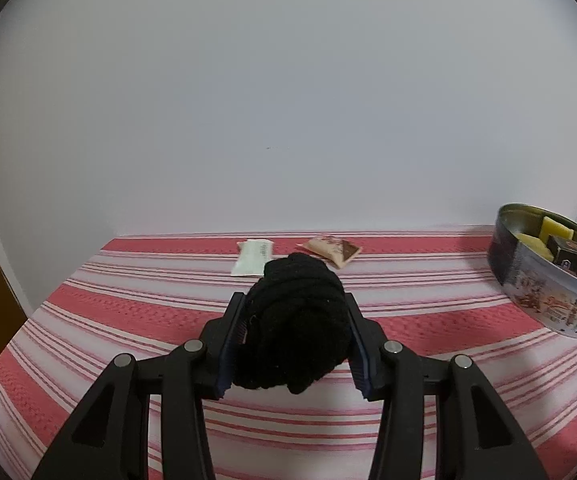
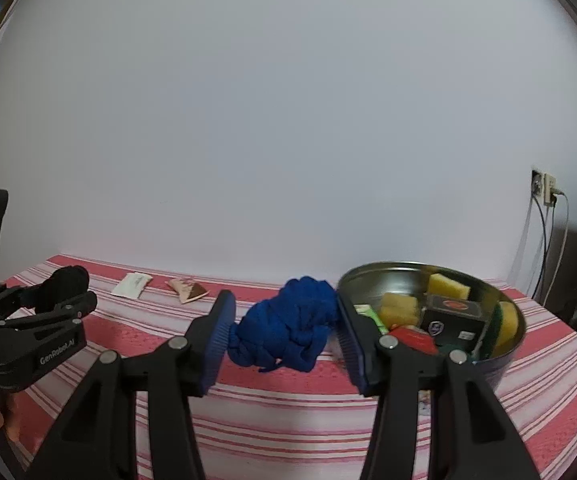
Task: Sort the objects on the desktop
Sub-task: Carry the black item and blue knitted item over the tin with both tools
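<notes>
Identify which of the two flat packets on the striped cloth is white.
The white packet, lying left of the brown-printed packet near the cloth's far edge.

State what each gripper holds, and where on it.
Left gripper clamps the black knitted fabric bundle across its middle; right gripper clamps the blue knitted fabric bundle across its sides.

Your left gripper (image 1: 294,316) was black with blue pads and carried a black knitted bundle (image 1: 296,320); your right gripper (image 2: 284,320), coloured the same, carried a bright blue bundle (image 2: 288,324). The cloth (image 1: 128,320) on the table was striped red, pink and white. Near its far edge lay a white packet (image 1: 253,257) and a beige-and-brown sachet (image 1: 333,255). The tin (image 2: 384,284) (silver inside, printed outside) held yellow sponges (image 2: 447,290) and a black box (image 2: 452,318).
</notes>
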`<state>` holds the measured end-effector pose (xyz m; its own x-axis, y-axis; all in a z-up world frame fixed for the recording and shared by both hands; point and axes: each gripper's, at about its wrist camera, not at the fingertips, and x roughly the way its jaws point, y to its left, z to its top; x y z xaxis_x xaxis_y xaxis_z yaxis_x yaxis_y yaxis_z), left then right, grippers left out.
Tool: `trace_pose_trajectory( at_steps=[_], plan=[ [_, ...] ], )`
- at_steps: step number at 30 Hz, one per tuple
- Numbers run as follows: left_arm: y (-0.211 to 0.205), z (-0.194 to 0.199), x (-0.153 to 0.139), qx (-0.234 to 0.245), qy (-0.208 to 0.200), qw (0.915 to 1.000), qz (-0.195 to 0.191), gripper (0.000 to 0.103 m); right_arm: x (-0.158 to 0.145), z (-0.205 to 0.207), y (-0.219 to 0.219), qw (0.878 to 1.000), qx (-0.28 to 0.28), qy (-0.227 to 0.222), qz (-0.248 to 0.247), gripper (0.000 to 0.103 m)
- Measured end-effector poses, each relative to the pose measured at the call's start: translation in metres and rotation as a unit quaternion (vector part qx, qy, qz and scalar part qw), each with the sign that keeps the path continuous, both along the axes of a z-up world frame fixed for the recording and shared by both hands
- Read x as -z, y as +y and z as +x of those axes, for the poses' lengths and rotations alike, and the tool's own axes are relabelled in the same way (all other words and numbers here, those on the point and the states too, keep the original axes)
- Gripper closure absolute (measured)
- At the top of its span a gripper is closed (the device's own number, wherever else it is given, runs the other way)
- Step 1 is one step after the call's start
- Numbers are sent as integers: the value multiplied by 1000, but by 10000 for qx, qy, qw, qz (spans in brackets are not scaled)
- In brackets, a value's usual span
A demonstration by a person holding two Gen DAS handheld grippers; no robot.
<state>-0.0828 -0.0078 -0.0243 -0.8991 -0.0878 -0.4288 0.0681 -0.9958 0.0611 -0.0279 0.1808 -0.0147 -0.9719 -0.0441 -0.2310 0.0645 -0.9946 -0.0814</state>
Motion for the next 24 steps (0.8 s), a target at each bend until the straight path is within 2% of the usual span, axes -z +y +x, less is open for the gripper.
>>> trace_pose_trajectory(
  at_steps=[24],
  plan=[
    [77,8,1,537,-231,9983,-49,55,-7,9,82,9968,746,262,101,52]
  ],
)
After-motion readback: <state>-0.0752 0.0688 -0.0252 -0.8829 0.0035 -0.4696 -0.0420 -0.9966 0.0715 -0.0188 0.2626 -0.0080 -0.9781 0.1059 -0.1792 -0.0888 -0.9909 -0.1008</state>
